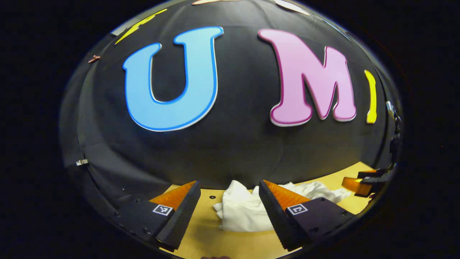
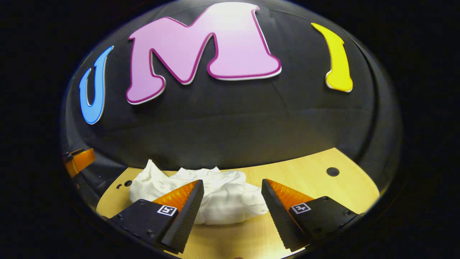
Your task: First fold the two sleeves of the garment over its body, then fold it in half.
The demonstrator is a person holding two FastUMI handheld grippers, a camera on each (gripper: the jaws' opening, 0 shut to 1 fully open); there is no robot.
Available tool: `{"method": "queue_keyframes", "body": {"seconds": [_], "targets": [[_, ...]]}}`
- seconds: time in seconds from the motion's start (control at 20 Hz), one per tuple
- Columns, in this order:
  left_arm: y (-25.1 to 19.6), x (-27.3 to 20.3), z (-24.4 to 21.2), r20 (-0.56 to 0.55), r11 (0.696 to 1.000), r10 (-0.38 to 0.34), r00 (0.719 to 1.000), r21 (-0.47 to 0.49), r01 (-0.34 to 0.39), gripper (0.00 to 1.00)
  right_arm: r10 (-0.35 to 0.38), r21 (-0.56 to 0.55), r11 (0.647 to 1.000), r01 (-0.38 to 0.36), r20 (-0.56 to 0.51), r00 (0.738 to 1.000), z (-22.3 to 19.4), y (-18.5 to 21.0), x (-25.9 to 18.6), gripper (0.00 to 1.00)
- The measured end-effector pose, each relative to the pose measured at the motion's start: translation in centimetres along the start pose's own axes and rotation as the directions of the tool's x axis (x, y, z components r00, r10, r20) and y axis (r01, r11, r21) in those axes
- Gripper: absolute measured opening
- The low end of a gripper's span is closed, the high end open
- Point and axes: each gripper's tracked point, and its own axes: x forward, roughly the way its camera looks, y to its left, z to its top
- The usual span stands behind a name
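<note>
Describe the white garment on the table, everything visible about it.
The white garment is a soft, thin-looking fabric, bunched into a crumpled heap with deep creases, not spread flat; no sleeve can be told apart. It lies on the light wooden table, near the black cloth wall. In both views it shows between the open fingers of the left tool and right tool; neither grips it.

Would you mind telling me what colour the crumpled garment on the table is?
The garment is plain white, with no visible pattern; it shows best in the right gripper view.
</note>
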Motion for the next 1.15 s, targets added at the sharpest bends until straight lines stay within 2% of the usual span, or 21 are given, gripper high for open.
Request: {"method": "queue_keyframes", "body": {"seconds": [0.1, 0.3, 0.45, 0.65, 0.8, 0.9, 1.05, 1.15], "targets": [[-0.2, -3.8, 1.4, 0.018, 0.999, -0.009, 1.000, -0.043, 0.010, 1.00, -0.008, -0.011, 1.000, 0.009, 0.043, 0.999, 2.1, -0.9, -3.6, 0.98], [0.3, -11.1, 4.5, 0.059, 0.999, -0.011, 0.998, -0.036, 0.013, 0.99, -0.022, 0.022, 1.000, 0.020, 0.118, 0.993, 6.3, -1.9, -11.6, 0.98], [0.8, -17.3, 6.3, 0.092, 0.999, -0.030, 0.995, -0.040, 0.034, 0.99, -0.041, -0.009, 0.999, 0.043, 0.164, 0.986, 8.3, -2.0, -17.3, 0.98], [1.0, -24.7, 6.1, 0.080, 0.998, -0.061, 0.995, -0.019, 0.063, 0.99, -0.012, -0.098, 0.995, 0.033, 0.210, 0.978, 9.5, -1.1, -25.1, 0.98], [1.6, -29.5, 4.9, 0.082, 0.998, -0.061, 0.995, -0.009, 0.062, 0.99, 0.001, -0.122, 0.992, 0.027, 0.229, 0.973, 8.7, -0.3, -29.9, 0.98], [2.5, -32.0, 5.0, 0.143, 0.999, -0.038, 0.989, 0.003, 0.038, 1.00, 0.009, -0.140, 0.990, 0.023, 0.225, 0.974, 7.7, 0.4, -32.5, 0.98], [2.3, -35.0, 3.5, 0.142, 0.997, -0.047, 0.989, -0.052, 0.055, 1.00, 0.010, -0.161, 0.987, 0.022, 0.195, 0.981, 5.4, 1.5, -35.7, 0.98], [3.2, -36.1, 3.3, 0.148, 0.998, -0.030, 0.989, -0.051, 0.038, 1.00, 0.012, -0.141, 0.990, 0.016, 0.196, 0.980, 4.2, 2.4, -38.2, 0.98]]}}
